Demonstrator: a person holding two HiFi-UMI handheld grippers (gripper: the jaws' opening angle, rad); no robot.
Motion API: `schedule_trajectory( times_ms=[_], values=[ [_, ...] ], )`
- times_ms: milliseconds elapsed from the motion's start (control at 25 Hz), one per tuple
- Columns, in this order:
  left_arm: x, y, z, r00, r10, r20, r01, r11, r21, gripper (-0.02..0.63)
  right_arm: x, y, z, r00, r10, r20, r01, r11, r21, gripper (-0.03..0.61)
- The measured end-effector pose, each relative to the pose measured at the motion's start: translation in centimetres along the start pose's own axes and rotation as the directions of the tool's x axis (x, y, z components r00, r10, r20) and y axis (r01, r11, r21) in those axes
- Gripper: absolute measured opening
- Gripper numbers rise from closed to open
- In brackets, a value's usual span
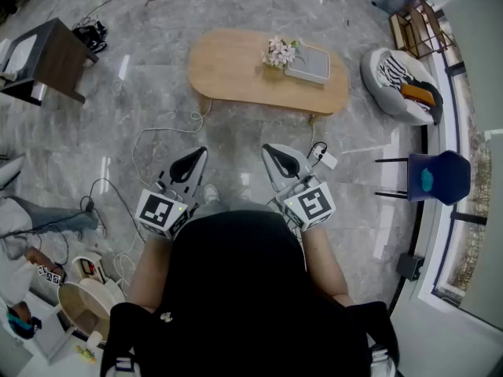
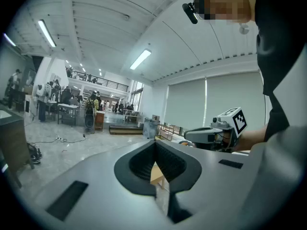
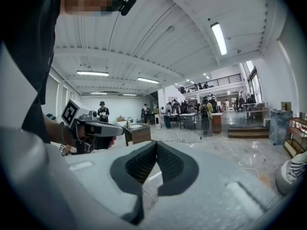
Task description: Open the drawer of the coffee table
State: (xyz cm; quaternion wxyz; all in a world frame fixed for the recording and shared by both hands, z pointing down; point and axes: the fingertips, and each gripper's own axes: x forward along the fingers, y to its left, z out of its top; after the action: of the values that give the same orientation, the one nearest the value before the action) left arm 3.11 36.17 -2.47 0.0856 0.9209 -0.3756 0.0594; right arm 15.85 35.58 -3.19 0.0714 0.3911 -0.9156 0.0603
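- While both claws sit short of it, the coffee table point(image 1: 259, 98) stands on the marble floor point(image 1: 141, 93) ahead of the person, well apart from either claw. Its oval wooden tabletop point(image 1: 228, 63) faces the head view, and the drawer cannot be made out from above.
- On the right half of the tabletop lie pale flowers point(image 1: 279, 51). A grey tray point(image 1: 312, 64) touches them on the right.
- The left claw point(image 1: 199, 156) has its jaws pressed fully together with nothing between them. It points toward the near edge of the table, tipped slightly down.
- The right claw point(image 1: 270, 151) is likewise fully closed and empty. It is held beside the left one, with a gap between them, and aims the same way.
- In each gripper view the other claw shows off to the side, its marker cube toward the camera.
- A thin cable point(image 1: 161, 134) loops over the floor between the left claw and the table.
- A white plug point(image 1: 326, 159) lies just right of the right claw.
- Right of the table sits a pale beanbag point(image 1: 389, 93), and nearer the person a blue chair point(image 1: 440, 177).
- Far left stands a dark side table point(image 1: 49, 53).
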Motion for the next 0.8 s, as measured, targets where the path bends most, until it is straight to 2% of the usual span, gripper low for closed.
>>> schedule_trajectory(
  times_ms=[80, 360, 640, 800],
  values=[
    [0.9, -0.1, 0.4, 1.000, 0.015, -0.002, -0.016, 0.999, -0.035, 0.011, -0.1, -0.7, -0.3, 1.000, 0.005, -0.002, -0.005, 1.000, 0.008, -0.003],
    [3.3, -0.7, -0.5, 0.999, 0.031, -0.016, -0.032, 0.997, -0.068, 0.011, -0.6, -3.6, -0.6, 1.000, 0.027, 0.015, -0.027, 1.000, 0.014, -0.003],
    [5.4, -1.0, -1.0, 0.990, 0.122, -0.072, -0.126, 0.990, -0.067, 0.011, -1.7, -6.5, -1.8, 0.997, 0.072, 0.010, -0.072, 0.997, 0.015, -0.003],
    [5.4, -0.4, -1.9, 0.987, 0.147, -0.072, -0.152, 0.986, -0.067, 0.011, -1.0, -7.3, -3.0, 0.996, 0.092, -0.017, -0.092, 0.996, 0.007, -0.003]
  ],
)
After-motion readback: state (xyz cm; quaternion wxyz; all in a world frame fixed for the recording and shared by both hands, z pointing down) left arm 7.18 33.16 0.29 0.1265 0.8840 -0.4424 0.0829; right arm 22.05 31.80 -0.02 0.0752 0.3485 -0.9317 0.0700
